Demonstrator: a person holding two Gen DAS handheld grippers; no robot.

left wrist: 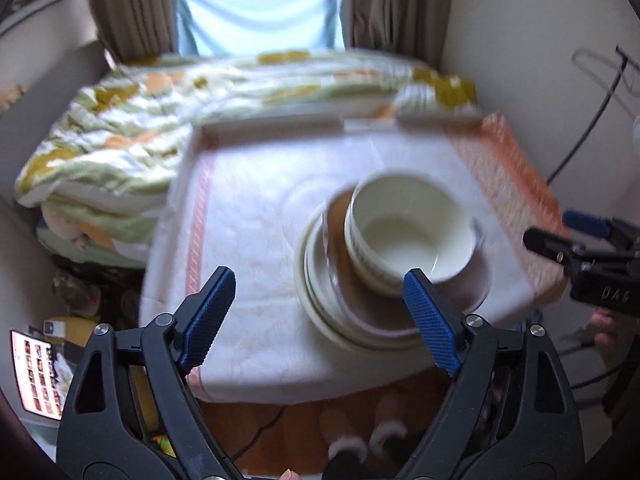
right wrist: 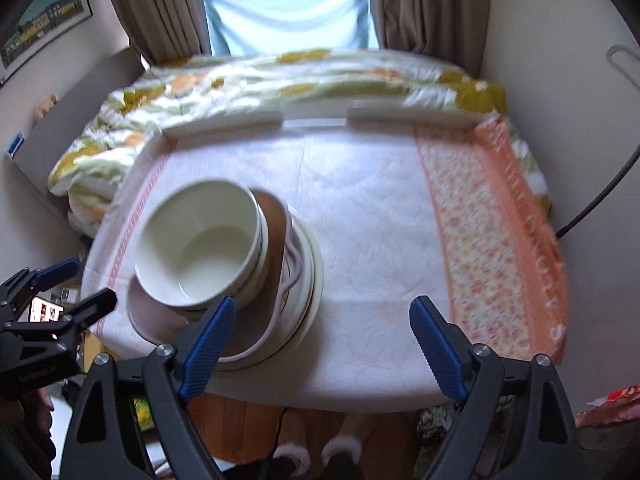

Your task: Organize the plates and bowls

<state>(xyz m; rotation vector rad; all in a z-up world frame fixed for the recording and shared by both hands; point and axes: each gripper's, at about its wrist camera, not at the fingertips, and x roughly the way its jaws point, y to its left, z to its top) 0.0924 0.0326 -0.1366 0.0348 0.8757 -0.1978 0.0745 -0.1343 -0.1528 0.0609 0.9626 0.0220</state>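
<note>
On a table under a white cloth [left wrist: 260, 220] stands one stack. A cream bowl [left wrist: 412, 228] sits on top, nested in another bowl, on a brown dish [left wrist: 368, 304] over cream plates [left wrist: 316, 300]. My left gripper [left wrist: 320, 312] is open above the table's near edge, with nothing between its blue pads; its right fingertip overlaps the stack in the picture. The right gripper [left wrist: 560, 232] hovers off the stack's right side. In the right wrist view the bowl [right wrist: 200, 244] and plates [right wrist: 308, 280] lie left of the open, empty right gripper [right wrist: 324, 332], with the left gripper [right wrist: 80, 286] beyond them.
An orange patterned cloth [right wrist: 500, 232] covers the table's right strip. A bed with a flowered quilt [left wrist: 132, 128] lies behind, below a curtained window [right wrist: 288, 4]. Cables [left wrist: 592, 112] hang on the right wall. A lit screen [left wrist: 38, 380] and slippered feet [right wrist: 340, 446] are on the floor.
</note>
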